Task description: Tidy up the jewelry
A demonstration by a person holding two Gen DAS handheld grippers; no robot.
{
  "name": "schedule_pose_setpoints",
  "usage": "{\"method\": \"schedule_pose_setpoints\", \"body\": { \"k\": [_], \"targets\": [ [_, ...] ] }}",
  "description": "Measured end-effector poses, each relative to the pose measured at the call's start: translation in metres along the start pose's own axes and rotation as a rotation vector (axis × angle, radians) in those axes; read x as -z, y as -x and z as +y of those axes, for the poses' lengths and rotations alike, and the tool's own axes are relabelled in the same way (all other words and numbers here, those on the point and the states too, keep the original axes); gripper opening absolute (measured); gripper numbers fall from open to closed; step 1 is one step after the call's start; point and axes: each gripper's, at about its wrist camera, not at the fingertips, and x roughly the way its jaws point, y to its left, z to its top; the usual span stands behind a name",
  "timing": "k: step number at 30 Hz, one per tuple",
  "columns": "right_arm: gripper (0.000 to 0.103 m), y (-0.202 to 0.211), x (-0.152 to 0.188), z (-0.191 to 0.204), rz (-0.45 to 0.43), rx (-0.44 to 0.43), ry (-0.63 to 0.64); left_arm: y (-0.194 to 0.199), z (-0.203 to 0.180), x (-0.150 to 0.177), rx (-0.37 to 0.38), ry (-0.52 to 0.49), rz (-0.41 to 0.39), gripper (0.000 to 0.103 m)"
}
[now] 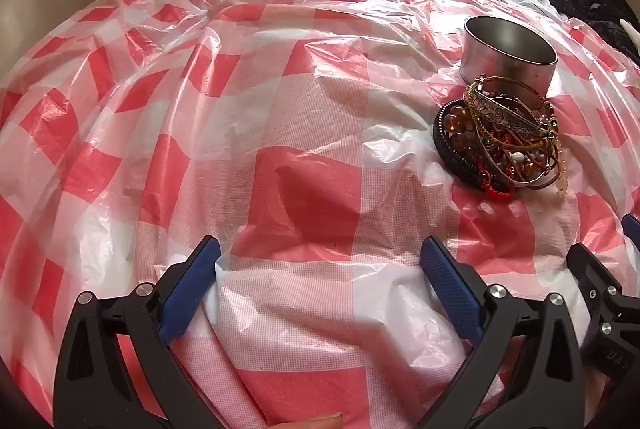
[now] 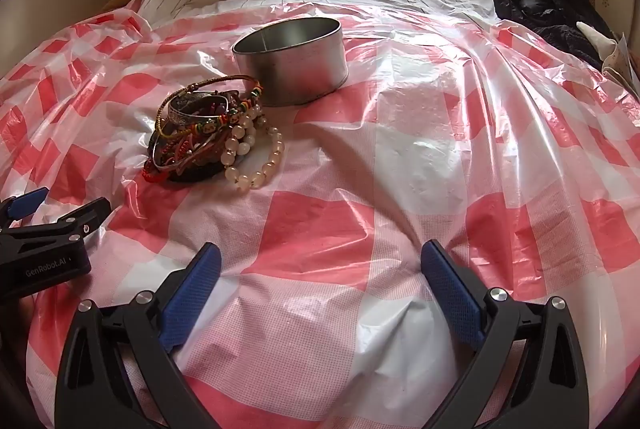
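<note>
One tin [image 2: 290,63], one jewelry pile [image 2: 208,137], two spread-jawed grippers [image 1: 320,285]

Both wrist views sit low over the bed, facing its far end. The left view has the jewelry pile [image 1: 500,133] and tin [image 1: 510,51] right of centre; the right view has them left of centre. Each view catches the other claw at its edge.
</note>
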Motion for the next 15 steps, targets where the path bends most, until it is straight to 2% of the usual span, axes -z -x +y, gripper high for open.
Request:
{"method": "schedule_pose_setpoints", "body": {
  "k": [15],
  "targets": [
    [0.096, -0.0009, 0.0001, 0.0002, 0.001, 0.003, 0.002, 0.0001, -0.0002, 0.0001, -0.001, -0.002, 0.002, 0.097]
  ]
}}
